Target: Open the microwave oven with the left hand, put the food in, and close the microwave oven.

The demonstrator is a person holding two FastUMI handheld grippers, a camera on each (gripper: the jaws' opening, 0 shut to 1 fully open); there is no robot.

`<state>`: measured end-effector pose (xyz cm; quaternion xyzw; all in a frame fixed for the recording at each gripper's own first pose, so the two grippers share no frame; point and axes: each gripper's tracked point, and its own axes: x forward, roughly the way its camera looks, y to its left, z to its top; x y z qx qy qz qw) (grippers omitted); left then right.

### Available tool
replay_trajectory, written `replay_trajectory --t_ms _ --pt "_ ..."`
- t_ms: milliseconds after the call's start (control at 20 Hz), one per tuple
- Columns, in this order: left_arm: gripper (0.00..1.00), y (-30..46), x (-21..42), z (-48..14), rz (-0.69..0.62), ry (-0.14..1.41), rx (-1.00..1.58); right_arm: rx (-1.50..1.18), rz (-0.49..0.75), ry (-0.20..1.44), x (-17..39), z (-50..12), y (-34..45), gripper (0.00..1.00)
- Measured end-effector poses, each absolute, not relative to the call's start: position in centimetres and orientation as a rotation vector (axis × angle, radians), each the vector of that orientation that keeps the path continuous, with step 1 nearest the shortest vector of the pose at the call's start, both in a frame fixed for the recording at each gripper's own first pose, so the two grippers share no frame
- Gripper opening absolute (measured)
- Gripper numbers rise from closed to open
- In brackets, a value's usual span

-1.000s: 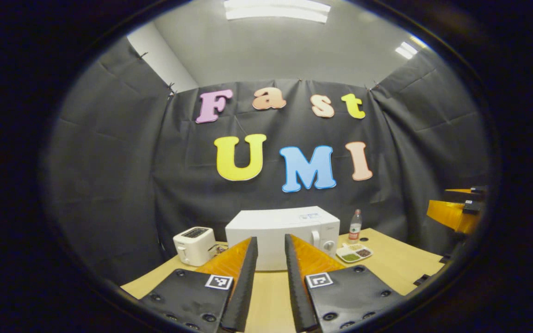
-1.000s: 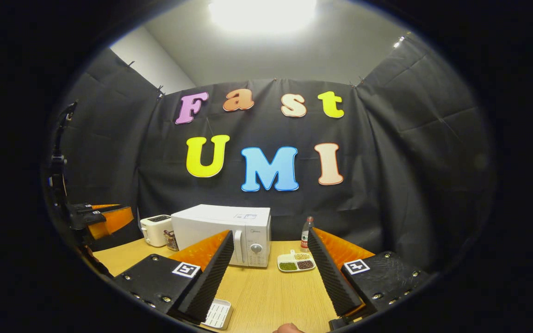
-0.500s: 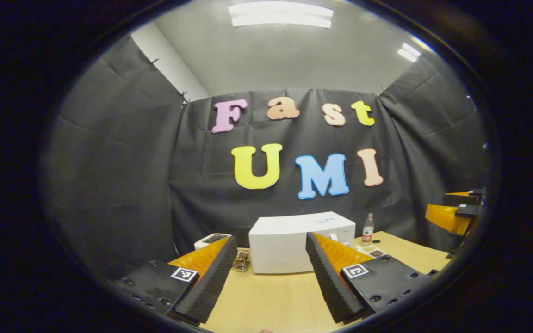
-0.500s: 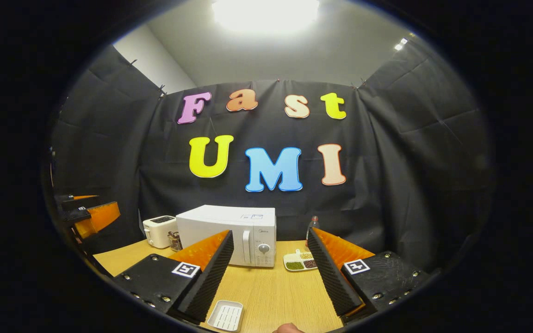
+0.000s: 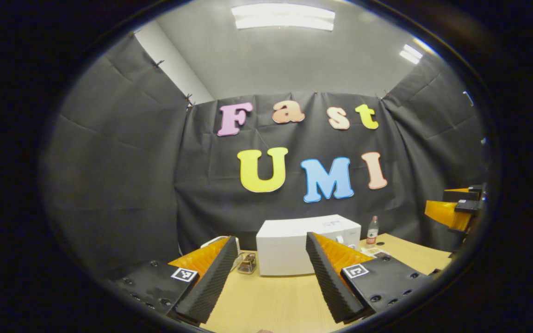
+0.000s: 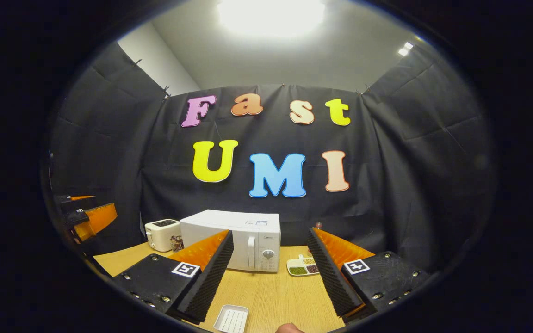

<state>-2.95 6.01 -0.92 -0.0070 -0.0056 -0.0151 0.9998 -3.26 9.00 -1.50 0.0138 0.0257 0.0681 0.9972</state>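
Open tool [image 5: 271,270] facing microwave [image 5: 289,247]

No words or numbers can be made out on the things on the table. The microwave [image 6: 229,240] bears a small dark brand mark [image 6: 269,239] above its dial [image 6: 269,254] and a pale sticker [image 6: 256,222] on its top, both too small to read; the markings around the dial are too fine as well. The bottle [image 5: 373,230] wears a red and white label, blurred. The left gripper [image 5: 272,238] and the right gripper [image 6: 270,232] each carry two square black-and-white code tags [image 5: 184,274], patterns rather than letters.
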Motion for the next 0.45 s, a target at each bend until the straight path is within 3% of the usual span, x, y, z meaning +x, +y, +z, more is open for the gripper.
replay_trajectory --t_ms 450 --pt "1.00 6.39 -2.79 -0.82 -0.031 -0.018 -0.030 0.038 0.143 0.031 -3.28 -1.08 9.92 0.97"
